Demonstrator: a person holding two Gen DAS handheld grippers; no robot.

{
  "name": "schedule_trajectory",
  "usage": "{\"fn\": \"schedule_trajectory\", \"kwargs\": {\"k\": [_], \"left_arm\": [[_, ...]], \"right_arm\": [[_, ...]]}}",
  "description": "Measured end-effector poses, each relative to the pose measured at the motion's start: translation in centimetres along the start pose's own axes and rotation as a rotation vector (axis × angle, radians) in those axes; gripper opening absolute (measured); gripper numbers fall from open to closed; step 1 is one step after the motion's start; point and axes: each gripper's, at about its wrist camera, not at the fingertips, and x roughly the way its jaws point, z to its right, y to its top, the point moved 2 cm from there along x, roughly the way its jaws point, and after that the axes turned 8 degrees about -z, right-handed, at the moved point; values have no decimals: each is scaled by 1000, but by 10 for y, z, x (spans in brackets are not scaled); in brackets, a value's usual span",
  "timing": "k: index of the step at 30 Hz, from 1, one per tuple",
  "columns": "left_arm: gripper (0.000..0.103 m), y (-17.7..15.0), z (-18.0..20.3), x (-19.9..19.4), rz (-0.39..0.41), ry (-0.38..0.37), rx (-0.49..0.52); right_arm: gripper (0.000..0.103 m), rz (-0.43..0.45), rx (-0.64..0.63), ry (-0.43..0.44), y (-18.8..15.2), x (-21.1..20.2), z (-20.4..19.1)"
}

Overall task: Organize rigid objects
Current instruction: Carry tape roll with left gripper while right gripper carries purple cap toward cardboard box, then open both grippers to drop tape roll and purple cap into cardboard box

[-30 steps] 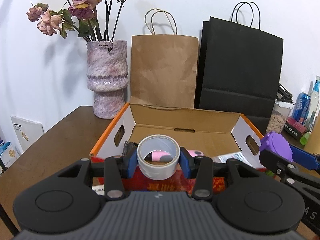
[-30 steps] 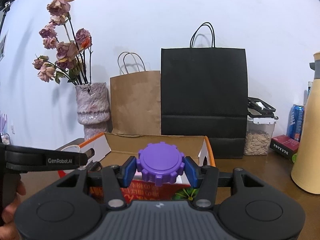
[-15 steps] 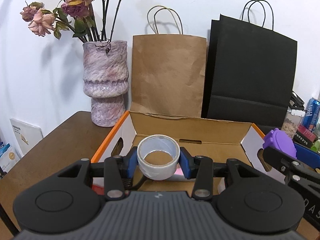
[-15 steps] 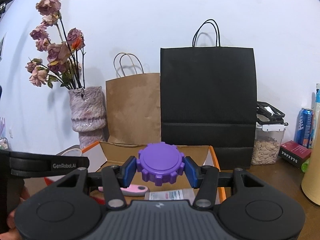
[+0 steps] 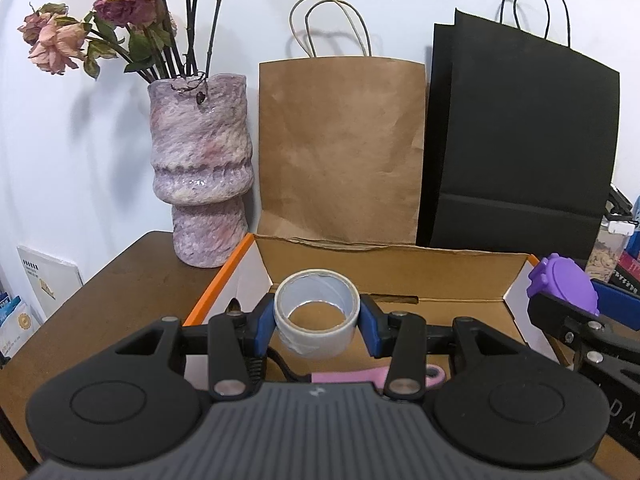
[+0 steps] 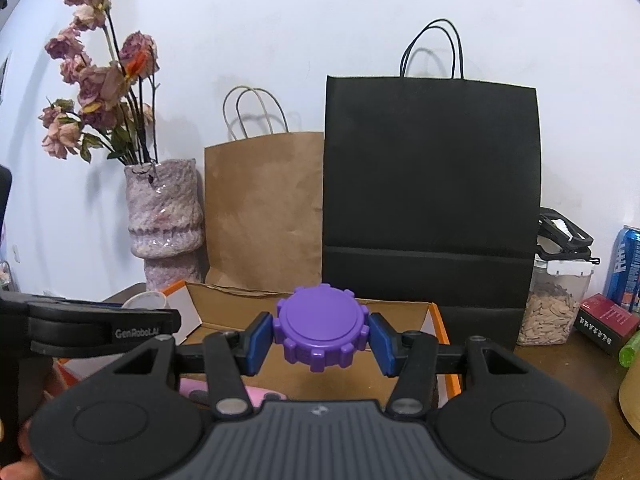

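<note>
Left wrist, left claw [image 5: 317, 320] pinching glossy tape ring [image 5: 316, 316], right claw [image 6: 320, 334] clamping ridged purple plastic disc [image 6: 320, 328].

pink tool [image 5: 352, 376] half hidden behind left gripper [image 5: 316, 322], flowers [image 5: 120, 4] cropped

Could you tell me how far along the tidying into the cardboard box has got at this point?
Done: a pink item already lies in the cardboard box.

In hand: the left gripper grips a tape roll and the right gripper a purple toothed cap, both held above the open box.

Left: releasing both into the box. Whether more items wait elsewhere cannot be seen.
</note>
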Motion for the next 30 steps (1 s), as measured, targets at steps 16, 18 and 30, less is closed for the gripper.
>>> {"fn": "schedule_trajectory", "kwargs": {"k": [16, 18, 30], "left_arm": [[52, 5, -4, 25, -29, 44, 8], [69, 5, -4, 23, -21, 55, 11], [103, 5, -1, 19, 1, 95, 26]], "right_arm": [[52, -91, -35, -29, -2, 32, 4], [54, -104, -32, -29, -3, 33, 5], [103, -106, -38, -73, -4, 32, 6]]}}
